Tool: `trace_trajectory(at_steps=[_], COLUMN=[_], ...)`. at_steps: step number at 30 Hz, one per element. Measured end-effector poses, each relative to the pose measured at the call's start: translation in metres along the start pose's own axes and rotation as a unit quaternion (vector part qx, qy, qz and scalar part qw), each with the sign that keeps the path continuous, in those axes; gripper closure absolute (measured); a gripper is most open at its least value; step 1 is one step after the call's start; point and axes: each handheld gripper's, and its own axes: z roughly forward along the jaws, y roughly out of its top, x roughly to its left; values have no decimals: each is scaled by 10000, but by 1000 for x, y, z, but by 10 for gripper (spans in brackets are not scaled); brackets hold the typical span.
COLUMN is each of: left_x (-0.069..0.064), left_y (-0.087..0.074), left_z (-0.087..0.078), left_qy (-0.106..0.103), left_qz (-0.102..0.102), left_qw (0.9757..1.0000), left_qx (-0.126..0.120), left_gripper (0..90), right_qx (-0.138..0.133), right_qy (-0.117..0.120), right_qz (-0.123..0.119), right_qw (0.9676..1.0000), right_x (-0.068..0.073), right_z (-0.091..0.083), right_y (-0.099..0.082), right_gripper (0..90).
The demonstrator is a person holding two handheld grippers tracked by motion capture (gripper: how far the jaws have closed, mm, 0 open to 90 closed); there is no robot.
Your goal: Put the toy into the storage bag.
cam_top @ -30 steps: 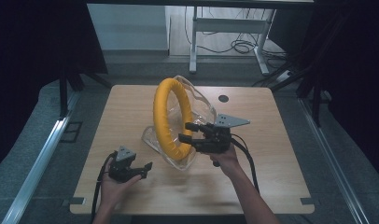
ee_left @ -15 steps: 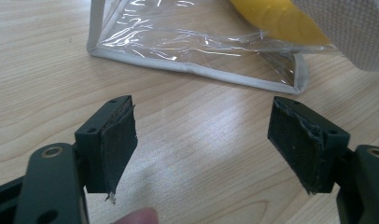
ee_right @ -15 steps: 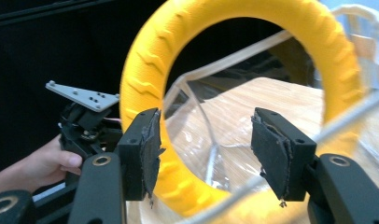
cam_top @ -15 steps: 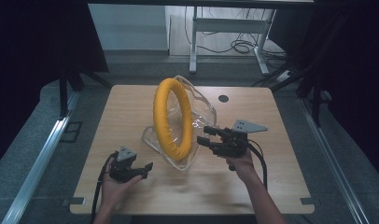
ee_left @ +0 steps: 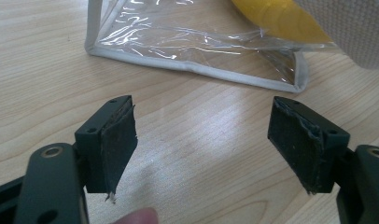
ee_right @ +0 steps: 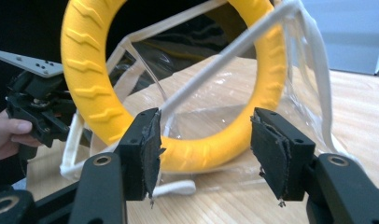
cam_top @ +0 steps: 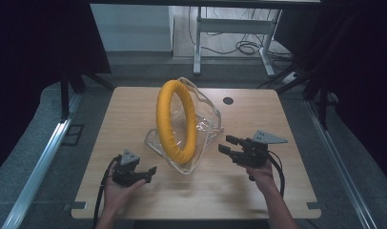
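Observation:
A yellow ribbed ring (cam_top: 164,114) stands upright on edge inside a clear plastic bag (cam_top: 208,119) with white trim at the middle of the wooden table (cam_top: 258,109). My right gripper (cam_top: 225,145) hovers just right of the bag, pointing at it, open with nothing between its pads. In the right gripper view the ring (ee_right: 85,79) and the bag's white strap (ee_right: 234,46) stand just beyond the right gripper (ee_right: 204,144). My left gripper (cam_top: 151,171) rests low at the front left, open and empty. In the left gripper view the bag's bottom corner (ee_left: 192,42) lies ahead of the left gripper (ee_left: 201,140).
A small dark hole (cam_top: 228,100) sits in the tabletop behind the bag. Metal rails (cam_top: 39,162) run along both sides of the table. A desk frame with cables (cam_top: 229,28) stands on the floor beyond. Bare wood lies at the front of the table.
My right gripper has drawn back from the bag, moving right and a little down. The ring and bag stay where they were. The left gripper has not moved.

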Motion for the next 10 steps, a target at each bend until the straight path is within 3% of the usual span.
trace_trajectory(at_steps=[4, 8, 10], left_x=[0, 0, 0], left_y=[0, 0, 0], left_z=[0, 0, 0], left_qy=[11, 9, 5], left_qz=[23, 16, 30], left_qw=[10000, 10000, 10000], left_qx=[14, 9, 9], left_gripper=[238, 237, 237], right_qx=[-59, -51, 69], right_qy=[59, 19, -110], right_qz=[185, 124, 63], right_qw=[9998, 9999, 9999], right_x=[-4, -2, -3], right_z=[-2, -2, 0], right_y=[-7, -7, -12], right_gripper=[433, 433, 431])
